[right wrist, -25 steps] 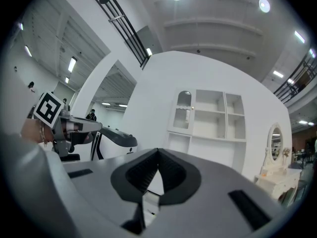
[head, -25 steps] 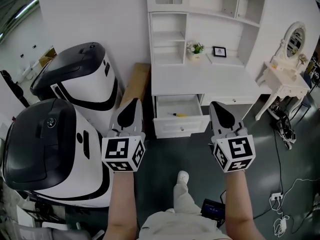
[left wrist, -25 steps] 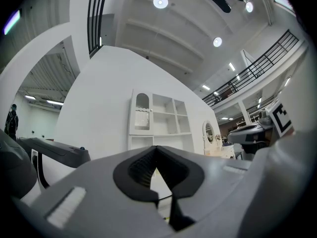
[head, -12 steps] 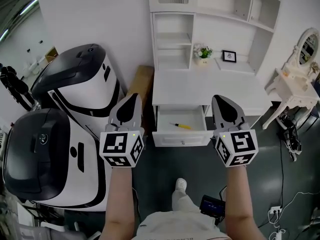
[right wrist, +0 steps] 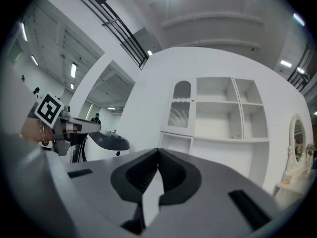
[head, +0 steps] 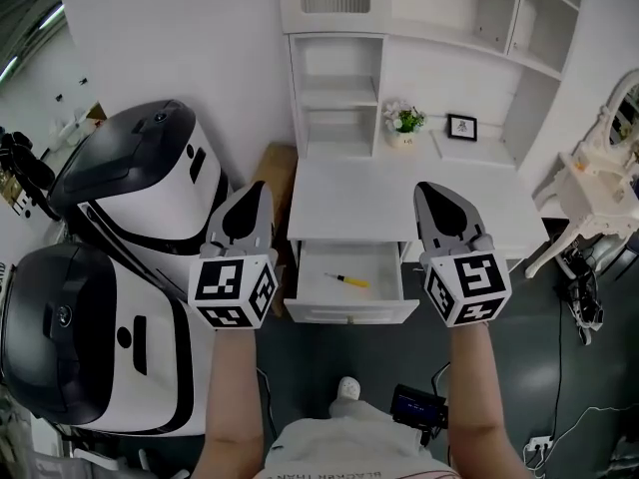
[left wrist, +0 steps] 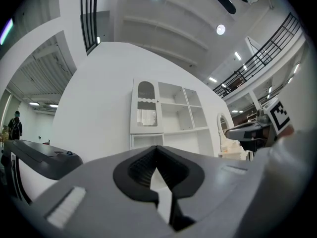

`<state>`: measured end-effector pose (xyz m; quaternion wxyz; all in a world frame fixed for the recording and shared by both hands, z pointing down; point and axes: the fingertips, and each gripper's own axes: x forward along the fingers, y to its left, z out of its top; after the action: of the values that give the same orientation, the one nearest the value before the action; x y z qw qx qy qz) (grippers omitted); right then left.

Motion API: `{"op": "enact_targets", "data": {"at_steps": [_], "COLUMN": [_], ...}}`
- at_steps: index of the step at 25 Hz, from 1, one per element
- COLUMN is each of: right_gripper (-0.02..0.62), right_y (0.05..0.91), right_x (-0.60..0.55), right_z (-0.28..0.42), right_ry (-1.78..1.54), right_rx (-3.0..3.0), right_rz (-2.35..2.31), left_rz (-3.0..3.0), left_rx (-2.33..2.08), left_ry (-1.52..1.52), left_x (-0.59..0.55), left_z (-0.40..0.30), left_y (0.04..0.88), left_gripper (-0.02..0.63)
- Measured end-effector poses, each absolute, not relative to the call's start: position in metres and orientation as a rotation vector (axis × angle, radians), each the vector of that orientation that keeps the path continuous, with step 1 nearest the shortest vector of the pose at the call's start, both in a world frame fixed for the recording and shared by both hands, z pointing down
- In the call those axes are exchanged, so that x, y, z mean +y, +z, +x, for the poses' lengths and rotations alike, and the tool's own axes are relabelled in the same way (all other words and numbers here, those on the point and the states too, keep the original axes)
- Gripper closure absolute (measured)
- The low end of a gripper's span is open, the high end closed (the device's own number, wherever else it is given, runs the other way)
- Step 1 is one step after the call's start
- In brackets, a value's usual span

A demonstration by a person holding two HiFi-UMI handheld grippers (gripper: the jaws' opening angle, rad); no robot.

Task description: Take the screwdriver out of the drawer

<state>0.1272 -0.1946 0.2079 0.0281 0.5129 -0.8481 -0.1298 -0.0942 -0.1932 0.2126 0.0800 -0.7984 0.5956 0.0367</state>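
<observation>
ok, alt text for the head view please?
From above: a person holds the left gripper and right gripper, both shut, before a white desk whose open drawer holds a yellow screwdriver. Two big white-and-black machines stand at the left.

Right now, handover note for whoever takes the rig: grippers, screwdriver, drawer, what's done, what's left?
Left gripper: jaws together, empty, held in the air left of the drawer.
Right gripper: jaws together, empty, held in the air right of the drawer.
Screwdriver: lies inside the drawer, which stands pulled out under the white desk.
Done: drawer is open.
Left: open one gripper, reach in, grip the screwdriver, lift it out.
</observation>
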Motion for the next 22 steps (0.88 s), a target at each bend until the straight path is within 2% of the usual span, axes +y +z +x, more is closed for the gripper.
{"op": "enact_targets", "data": {"at_steps": [6, 7, 11, 13, 15, 22], "right_gripper": [0.582, 0.556, 0.329, 0.257, 0.238, 0.239], "right_y": [0.210, 0.211, 0.217, 0.215, 0.217, 0.237], "right_x": [-0.242, -0.249, -0.270, -0.280, -0.288, -0.305], "right_z": [0.137, 0.138, 0.139, 0.144, 0.148, 0.141], "right_ry": [-0.390, -0.376, -0.308, -0.295, -0.281, -0.210], "right_rx": [-2.658, -2.665, -2.705, -2.723, -2.721, -2.715], "right_rz": [1.544, 1.532, 1.514, 1.561, 1.585, 1.535], "left_rz": [-2.384, -2.384, -2.382, -2.380, -2.385, -2.409], "left_rx": [1.811, 1.813, 1.831, 1.846, 1.857, 1.890], "left_ry": [0.102, 0.100, 0.101, 0.093, 0.081, 0.051], "left_x": [-0.238, -0.244, -0.262, -0.270, -0.278, -0.296], "left_z": [-0.084, -0.083, -0.083, -0.082, -0.082, -0.089], "left_y": [0.219, 0.220, 0.224, 0.227, 0.231, 0.248], "left_gripper": [0.603, 0.603, 0.603, 0.603, 0.603, 0.603]}}
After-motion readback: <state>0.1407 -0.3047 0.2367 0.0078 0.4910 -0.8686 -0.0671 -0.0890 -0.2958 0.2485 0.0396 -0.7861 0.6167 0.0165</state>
